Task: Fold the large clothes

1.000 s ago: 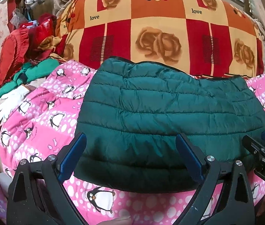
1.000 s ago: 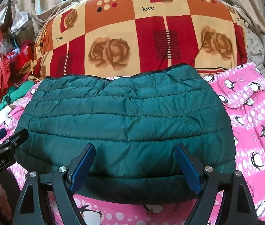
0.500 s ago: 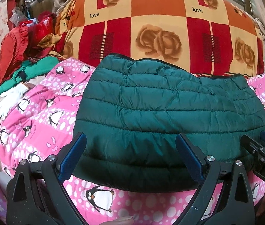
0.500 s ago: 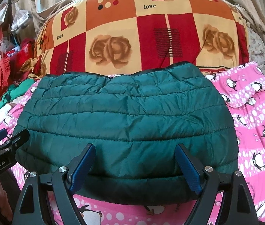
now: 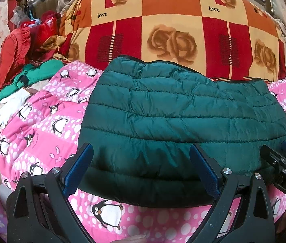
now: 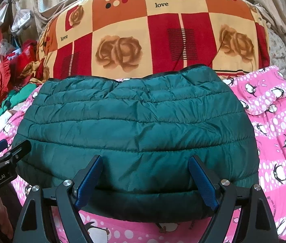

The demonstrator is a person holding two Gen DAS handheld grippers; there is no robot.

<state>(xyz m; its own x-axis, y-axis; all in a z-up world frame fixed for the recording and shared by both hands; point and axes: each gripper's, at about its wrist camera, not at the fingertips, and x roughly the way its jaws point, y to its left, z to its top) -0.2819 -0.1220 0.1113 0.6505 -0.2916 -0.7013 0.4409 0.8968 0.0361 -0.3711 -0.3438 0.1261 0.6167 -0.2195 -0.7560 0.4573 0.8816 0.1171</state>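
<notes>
A green puffy jacket (image 5: 183,117) lies folded flat on a pink blanket (image 5: 41,125) with penguins on it. The blanket covers a bed. In both views the jacket fills the middle.

The left claw (image 5: 141,170) sits at 6 o'clock in the left view. Its two blue fingers (image 5: 78,168) are wide apart. They are over the near edge of the jacket and do not pinch it. The right claw (image 6: 146,180) sits at 6 o'clock in the right view. Its blue fingers (image 6: 202,182) are wide apart too, over the near edge, and hold nothing.

Each claw peeks into the other view, the left one at 8 o'clock in the right view.

Behind the jacket, at 12 o'clock, is a big quilt (image 6: 159,36) with red and orange squares, brown roses and the word "love". At 9 o'clock in the left view is a pile of red and green clothes (image 5: 23,56).
</notes>
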